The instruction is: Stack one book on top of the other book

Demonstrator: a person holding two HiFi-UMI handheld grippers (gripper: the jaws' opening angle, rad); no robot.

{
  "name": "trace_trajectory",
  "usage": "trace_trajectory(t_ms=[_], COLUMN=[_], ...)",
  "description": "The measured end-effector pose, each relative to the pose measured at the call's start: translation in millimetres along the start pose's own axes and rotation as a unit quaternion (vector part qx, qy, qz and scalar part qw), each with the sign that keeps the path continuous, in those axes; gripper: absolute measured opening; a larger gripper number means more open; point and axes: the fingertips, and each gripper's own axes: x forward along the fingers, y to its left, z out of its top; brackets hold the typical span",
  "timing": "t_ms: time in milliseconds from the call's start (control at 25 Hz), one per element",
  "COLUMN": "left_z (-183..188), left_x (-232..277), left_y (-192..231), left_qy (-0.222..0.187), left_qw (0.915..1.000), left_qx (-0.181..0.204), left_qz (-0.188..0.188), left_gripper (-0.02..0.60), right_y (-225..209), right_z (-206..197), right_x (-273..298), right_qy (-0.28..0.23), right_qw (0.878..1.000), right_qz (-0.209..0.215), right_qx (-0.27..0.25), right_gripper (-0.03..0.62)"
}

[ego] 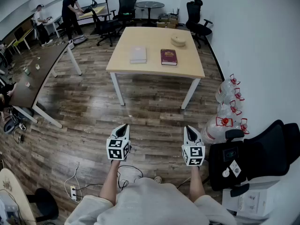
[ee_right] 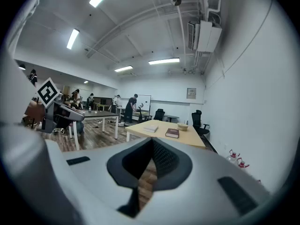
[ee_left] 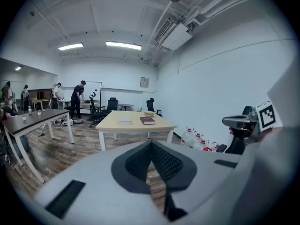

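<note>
Two books lie apart on the light wooden table [ego: 187,67] ahead: a pale grey book [ego: 138,55] on the left and a dark red book [ego: 168,57] to its right. Both gripper views show them small, the grey book [ee_left: 124,121] [ee_right: 151,128] and the red book [ee_left: 147,120] [ee_right: 172,133]. My left gripper [ego: 123,127] and right gripper [ego: 189,129] are held side by side over the wood floor, well short of the table. Both are shut with nothing between their tips.
A round bowl-like object [ego: 178,40] sits at the table's far right. A dark table [ego: 33,78] stands to the left, water jugs [ego: 228,107] along the right wall, a black chair [ego: 255,156] at near right. Office chairs and people fill the far end. Cables lie on the floor by my feet.
</note>
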Motion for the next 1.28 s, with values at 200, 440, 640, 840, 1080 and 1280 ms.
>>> trace_trajectory(t_ms=[200, 440, 640, 840, 1080, 1280], left_z=[-3.5, -4.7, -3.2, -7.2, -10.4, -14.0], left_x=[-5.2, -9.4, -14.5, -12.5, -11.6, -11.5], left_y=[-0.2, 0.6, -3.1, -15.2, -23.4, -31.1], left_qy=[0.002, 0.002, -0.010, -0.017, -0.015, -0.010], left_qw=[1.0000, 1.0000, 0.9999, 0.9987, 0.9983, 0.9984], left_qx=[0.003, 0.001, 0.005, -0.013, -0.010, -0.005], left_qz=[-0.001, 0.000, -0.010, -0.046, -0.056, -0.056], left_gripper=[0.008, 0.008, 0.009, 0.249, 0.329, 0.333], right_y=[5.4, 10.5, 11.9, 28.1, 43.4, 38.5], right_z=[2.6, 3.3, 6.3, 6.0, 4.3, 7.0], right_x=[1.4, 2.1, -0.7, 2.0, 0.7, -5.1], right_qy=[-0.001, -0.001, -0.009, -0.019, -0.022, -0.027], right_qw=[1.000, 1.000, 1.000, 0.998, 0.997, 0.997], right_qz=[0.003, 0.006, 0.007, 0.052, 0.079, 0.076], right_qx=[-0.003, -0.006, 0.007, 0.019, 0.009, 0.000], right_gripper=[0.003, 0.003, 0.005, 0.319, 0.450, 0.456])
